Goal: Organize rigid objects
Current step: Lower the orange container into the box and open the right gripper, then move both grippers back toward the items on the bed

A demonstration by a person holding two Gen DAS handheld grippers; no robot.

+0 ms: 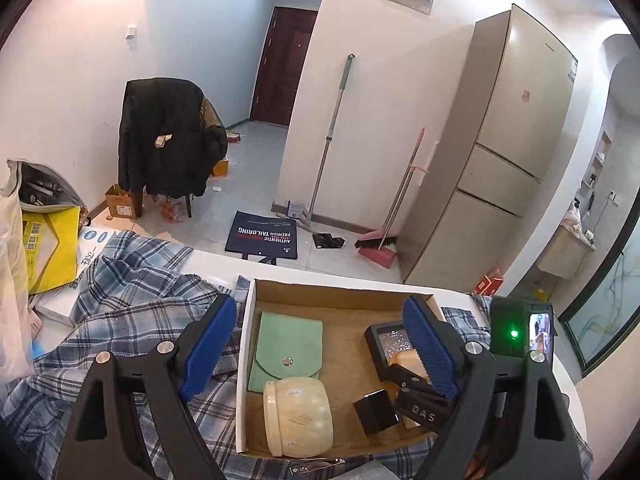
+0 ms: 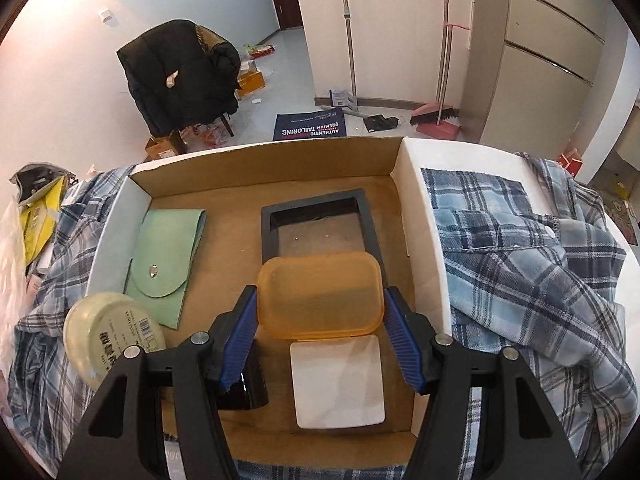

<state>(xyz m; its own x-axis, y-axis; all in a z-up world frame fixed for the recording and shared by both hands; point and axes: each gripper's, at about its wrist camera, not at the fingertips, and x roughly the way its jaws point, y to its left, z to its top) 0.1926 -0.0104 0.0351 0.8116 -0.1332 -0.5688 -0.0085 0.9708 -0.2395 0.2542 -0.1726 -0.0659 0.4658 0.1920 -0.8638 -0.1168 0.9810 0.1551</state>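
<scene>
Right wrist view: the right tongs [image 2: 318,332] are clenched on the short sides of an amber case [image 2: 318,294], held over the cardboard box [image 2: 416,216] on the bench. Thin translucent plastic with rounded corners, it looks light, stiff and slick, so ribbed pads on flat ends suit it. Left tongs [image 1: 320,344] hang released over the box, above a cream jar [image 1: 298,416], probably heavier.

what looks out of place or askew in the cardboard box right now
The cream jar lies tipped on its side at the box's near-left corner, barcode label facing up. The black frame sits slightly crooked. The right gripper holds an orange case with its lid hinged open.
</scene>
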